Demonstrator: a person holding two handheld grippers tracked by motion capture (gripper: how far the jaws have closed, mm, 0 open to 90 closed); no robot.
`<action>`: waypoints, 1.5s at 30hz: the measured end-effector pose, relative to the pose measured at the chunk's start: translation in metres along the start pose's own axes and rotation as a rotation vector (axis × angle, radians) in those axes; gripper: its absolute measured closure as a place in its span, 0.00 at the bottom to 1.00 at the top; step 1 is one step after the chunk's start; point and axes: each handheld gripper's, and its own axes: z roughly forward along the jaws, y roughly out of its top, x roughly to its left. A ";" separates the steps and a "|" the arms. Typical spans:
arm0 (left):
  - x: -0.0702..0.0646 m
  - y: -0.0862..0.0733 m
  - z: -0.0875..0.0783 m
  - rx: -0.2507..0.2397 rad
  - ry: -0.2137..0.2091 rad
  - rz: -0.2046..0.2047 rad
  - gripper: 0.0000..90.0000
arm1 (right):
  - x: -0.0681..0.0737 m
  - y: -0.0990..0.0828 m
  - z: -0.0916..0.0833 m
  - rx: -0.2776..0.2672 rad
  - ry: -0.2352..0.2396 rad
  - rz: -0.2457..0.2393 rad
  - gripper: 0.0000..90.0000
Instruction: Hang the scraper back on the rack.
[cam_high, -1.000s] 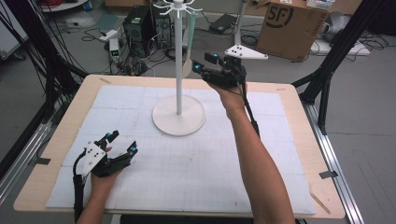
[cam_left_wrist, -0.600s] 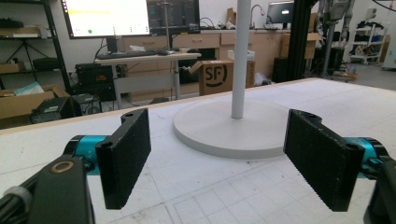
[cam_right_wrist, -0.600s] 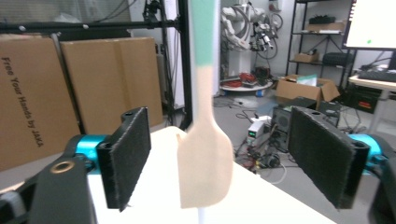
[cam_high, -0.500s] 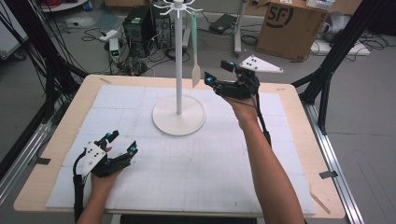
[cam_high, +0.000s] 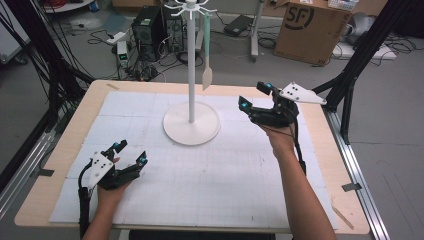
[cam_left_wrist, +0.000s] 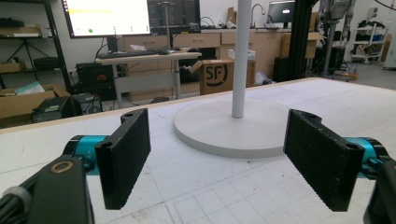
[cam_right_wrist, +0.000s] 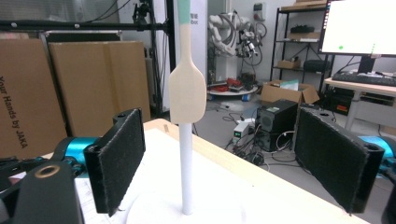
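Note:
A white stand with a round base (cam_high: 191, 131) and a tall pole (cam_high: 191, 60) rises at the middle back of the table. From one of its top hooks a wooden spatula (cam_high: 207, 75) with a mint green handle hangs free. My right gripper (cam_high: 254, 95) floats to the right of the stand. Its jaws have just been opening and are open, with nothing between them. In the right gripper view the spatula (cam_right_wrist: 187, 95) dangles beyond the pads (cam_right_wrist: 119, 158), in front of the pole (cam_right_wrist: 186, 172). My left gripper (cam_high: 131, 152) rests open at the front left, facing the stand's base (cam_left_wrist: 233, 133).
A white gridded mat (cam_high: 215, 170) covers the wooden table (cam_high: 325, 165). Behind the table the floor holds a cardboard box (cam_high: 310, 25), a computer case (cam_high: 147, 30) and cables. Black frame struts (cam_high: 350, 85) stand at the right edge.
My right gripper has let go of the spatula and drawn away to the right and downward, its jaws widening. The spatula now hangs alone from the hook. The left gripper stays put.

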 end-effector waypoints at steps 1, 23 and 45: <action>0.000 0.000 0.000 0.001 -0.001 0.000 0.26 | 0.001 -0.002 -0.003 -0.004 -0.002 -0.001 0.18; -0.001 0.000 0.000 0.002 -0.003 0.000 0.26 | 0.008 -0.055 -0.067 -0.047 -0.090 0.014 0.19; -0.001 0.000 0.000 0.006 -0.005 0.007 0.26 | 0.015 -0.115 -0.109 -0.037 -0.221 0.034 0.19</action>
